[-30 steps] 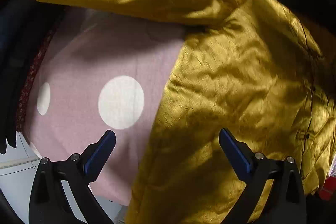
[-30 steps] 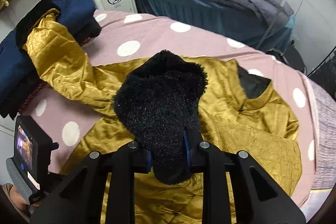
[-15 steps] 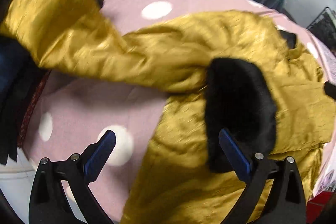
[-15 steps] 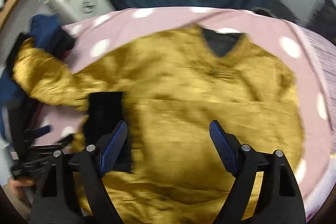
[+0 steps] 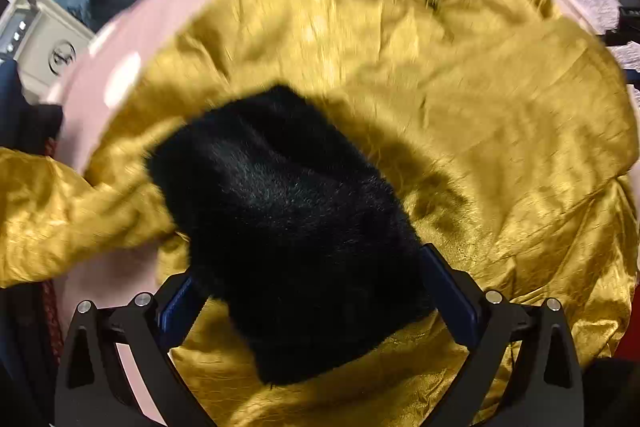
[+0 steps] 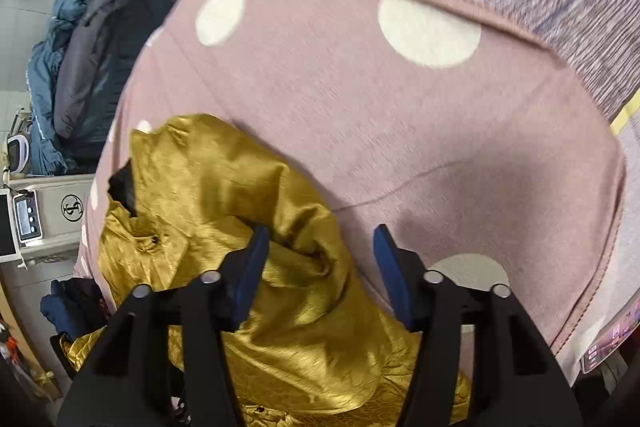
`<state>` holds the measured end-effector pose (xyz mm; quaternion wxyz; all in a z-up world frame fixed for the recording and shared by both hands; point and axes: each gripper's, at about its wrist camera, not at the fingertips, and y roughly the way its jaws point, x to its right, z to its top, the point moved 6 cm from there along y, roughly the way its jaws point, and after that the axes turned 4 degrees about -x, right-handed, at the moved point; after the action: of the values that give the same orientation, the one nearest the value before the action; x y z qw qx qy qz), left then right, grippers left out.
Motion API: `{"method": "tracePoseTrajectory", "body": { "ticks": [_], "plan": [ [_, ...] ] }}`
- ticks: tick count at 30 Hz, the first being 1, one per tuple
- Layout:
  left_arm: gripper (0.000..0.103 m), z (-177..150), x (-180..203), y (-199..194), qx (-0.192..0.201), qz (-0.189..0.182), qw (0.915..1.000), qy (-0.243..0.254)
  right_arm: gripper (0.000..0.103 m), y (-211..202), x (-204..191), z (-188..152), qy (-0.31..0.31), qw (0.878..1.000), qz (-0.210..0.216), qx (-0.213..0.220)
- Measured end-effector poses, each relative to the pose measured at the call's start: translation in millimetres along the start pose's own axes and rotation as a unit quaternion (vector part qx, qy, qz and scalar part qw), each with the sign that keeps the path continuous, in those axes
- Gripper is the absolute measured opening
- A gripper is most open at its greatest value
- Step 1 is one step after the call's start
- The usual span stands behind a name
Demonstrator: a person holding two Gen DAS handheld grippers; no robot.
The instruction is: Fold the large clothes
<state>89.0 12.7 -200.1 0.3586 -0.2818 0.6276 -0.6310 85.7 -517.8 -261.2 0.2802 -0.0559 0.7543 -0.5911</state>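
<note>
Here, left tongs [image 5: 304, 291] apart around black fur cuff [image 5: 288, 227], right tongs [image 6: 320, 267] apart.

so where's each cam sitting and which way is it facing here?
Left wrist: on the left gripper, looking down over the gold jacket; its open fingers flank the black fur cuff.
Right wrist: on the right gripper, open, facing the jacket's edge and the pink dotted sheet.
Shared: jacket, sheet, white machine.

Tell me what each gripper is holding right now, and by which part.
Nothing is gripped. The left gripper is open around the black fur cuff, not clamped. The right gripper is open over the gold jacket.
</note>
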Motion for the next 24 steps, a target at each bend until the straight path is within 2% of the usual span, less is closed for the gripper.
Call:
{"method": "tracePoseTrajectory", "body": {
  "ticks": [2,4,5,6,7,9,11,12,14,15,17,18,19,22,23,24],
  "plan": [
    [0.097,-3,-3,7,-0.013,-0.010,0.9998,-0.015,0.050,12,-2,-2,0.003,1.000,0.023,-0.020],
    [0.098,-6,-9,14,-0.027,-0.026,0.9987,-0.035,0.043,19,-6,-2,-0.002,0.999,0.038,-0.027],
    [0.098,-8,-11,16,-0.033,-0.033,0.9980,-0.044,0.030,22,-8,-1,-0.007,0.999,0.040,-0.030],
    [0.098,-10,-14,18,-0.037,-0.039,0.9973,-0.050,0.007,22,-8,1,-0.013,0.999,0.037,-0.030],
    [0.098,-11,-15,21,-0.040,-0.042,0.9969,-0.053,0.005,20,-9,4,-0.028,0.999,0.016,-0.019],
    [0.098,-14,-16,25,-0.044,-0.043,0.9968,-0.051,0.003,5,-8,14,-0.058,0.998,-0.025,0.029],
    [0.098,-16,-18,26,-0.041,-0.045,0.9968,-0.051,0.001,-18,-3,27,-0.057,0.994,-0.036,0.081],
    [0.098,-17,-18,26,-0.039,-0.043,0.9970,-0.051,0.000,-24,1,32,-0.042,0.994,-0.036,0.091],
    [0.098,-19,-18,26,-0.037,-0.039,0.9974,-0.048,0.000,-39,18,46,-0.006,0.990,-0.065,0.125],
    [0.098,-19,-16,28,-0.036,-0.039,0.9974,-0.049,0.000,-44,22,50,0.003,0.990,-0.063,0.126],
    [0.098,-20,-16,28,-0.037,-0.038,0.9972,-0.052,0.001,-44,18,50,0.000,0.994,-0.031,0.105],
    [0.098,-21,-16,28,-0.037,-0.037,0.9971,-0.054,0.001,-41,7,43,-0.023,0.996,-0.017,0.086],
    [0.098,-21,-16,28,-0.038,-0.036,0.9971,-0.055,0.002,-39,-3,37,-0.049,0.996,-0.020,0.076],
    [0.098,-16,-15,33,-0.038,-0.035,0.9970,-0.057,0.008,-31,-43,-3,-0.158,0.984,-0.048,0.069],
    [0.098,-14,-16,34,-0.038,-0.034,0.9970,-0.058,0.016,-27,-52,-17,-0.181,0.980,-0.048,0.064],
    [0.098,-13,-16,34,-0.038,-0.034,0.9970,-0.057,0.031,-19,-67,-33,-0.204,0.976,-0.047,0.058]
  ]
}}
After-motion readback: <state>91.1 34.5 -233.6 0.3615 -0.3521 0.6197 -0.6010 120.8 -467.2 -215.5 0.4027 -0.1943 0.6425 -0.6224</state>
